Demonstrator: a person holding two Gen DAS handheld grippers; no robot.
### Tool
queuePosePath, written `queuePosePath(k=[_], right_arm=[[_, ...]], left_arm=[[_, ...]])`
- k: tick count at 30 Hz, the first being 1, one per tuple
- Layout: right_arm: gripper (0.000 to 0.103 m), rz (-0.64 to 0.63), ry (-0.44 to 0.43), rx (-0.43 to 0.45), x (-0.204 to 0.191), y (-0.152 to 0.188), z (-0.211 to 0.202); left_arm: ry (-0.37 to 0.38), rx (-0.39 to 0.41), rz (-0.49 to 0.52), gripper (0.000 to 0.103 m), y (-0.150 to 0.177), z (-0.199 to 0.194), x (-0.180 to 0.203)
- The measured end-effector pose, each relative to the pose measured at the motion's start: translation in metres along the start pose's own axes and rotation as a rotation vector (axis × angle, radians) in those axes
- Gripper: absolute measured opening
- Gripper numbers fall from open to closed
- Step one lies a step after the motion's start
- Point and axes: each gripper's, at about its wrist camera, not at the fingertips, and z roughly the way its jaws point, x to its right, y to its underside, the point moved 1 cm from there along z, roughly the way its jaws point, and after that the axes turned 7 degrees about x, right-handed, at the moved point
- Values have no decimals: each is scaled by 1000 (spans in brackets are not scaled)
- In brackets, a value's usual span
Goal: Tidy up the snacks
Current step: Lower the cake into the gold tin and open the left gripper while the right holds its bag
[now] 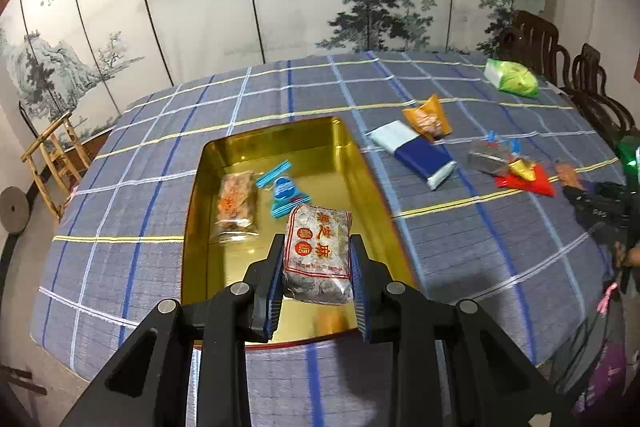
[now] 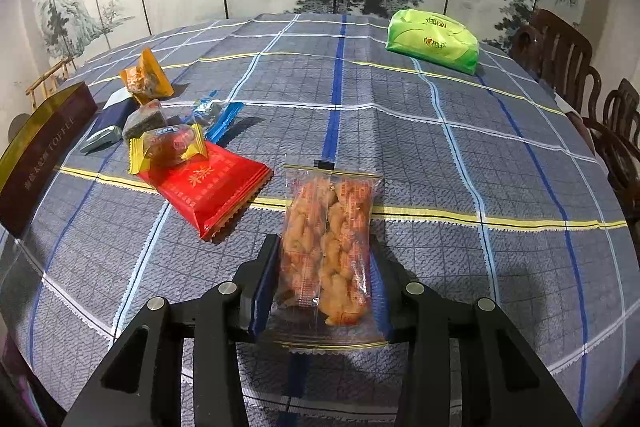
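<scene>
Snacks fill both tongs: the left tongs point(image 1: 316, 263) clamp a black-sesame candy packet point(image 1: 318, 255) lengthwise, over the near end of the gold tin point(image 1: 280, 135), while the right tongs point(image 2: 326, 267) grip a fried-twist packet point(image 2: 328, 247) above the table point(image 2: 440, 155), with the tin at far left.

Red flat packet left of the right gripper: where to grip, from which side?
Judging by the right wrist view, grip the red packet across its near crimped end, coming from above: it lies flat on the tablecloth, and the yellow-wrapped candy sits on its far end. The right gripper holds the twist-snack bag.
</scene>
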Motion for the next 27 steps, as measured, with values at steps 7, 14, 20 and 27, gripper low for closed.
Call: queuePosePath(k=[7,14,20,27], right_arm=[[41,0,0,0,1,0,0],[41,0,0,0,0,0,0],[41,0,1,0,0,0,0],[41,0,1,0,0,0,0]], left_arm=[[-23,-21,-27,26,6,18,-21],[-32,-57,-62,26,13,36,-39],[-37,-82,-82,26,16,52,-49],[-55,-96,-86,26,16,67,-52]])
